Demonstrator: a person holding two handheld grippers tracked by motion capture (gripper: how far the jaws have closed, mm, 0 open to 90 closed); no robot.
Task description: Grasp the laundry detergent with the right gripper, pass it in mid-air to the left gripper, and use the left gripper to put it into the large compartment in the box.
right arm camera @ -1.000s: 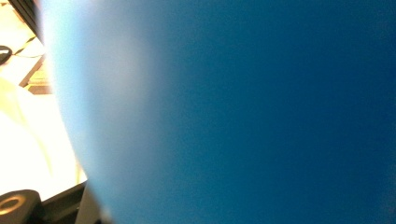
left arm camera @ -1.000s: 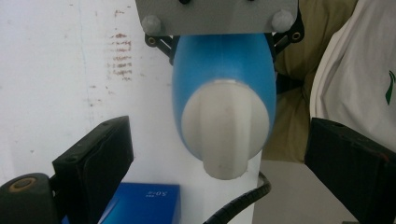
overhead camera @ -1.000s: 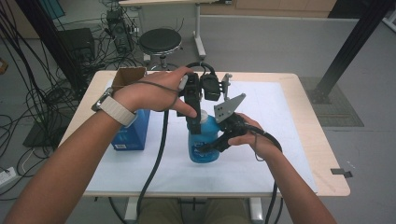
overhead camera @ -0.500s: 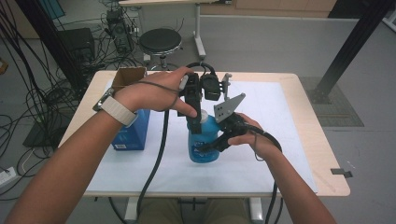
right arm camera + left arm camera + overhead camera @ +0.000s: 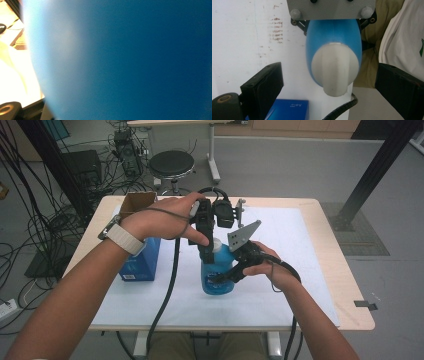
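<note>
With fingers wide abv white cap (image 5: 335, 70), L gripper (image 5: 206, 251) has room.

Blue box (image 5: 141, 262) close left of bottle (image 5: 218, 272)

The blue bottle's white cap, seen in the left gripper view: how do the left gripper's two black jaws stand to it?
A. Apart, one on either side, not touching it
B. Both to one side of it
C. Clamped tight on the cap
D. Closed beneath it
A: the white cap of the blue bottle sits between the left gripper's jaws with clear gaps on both sides.
</note>
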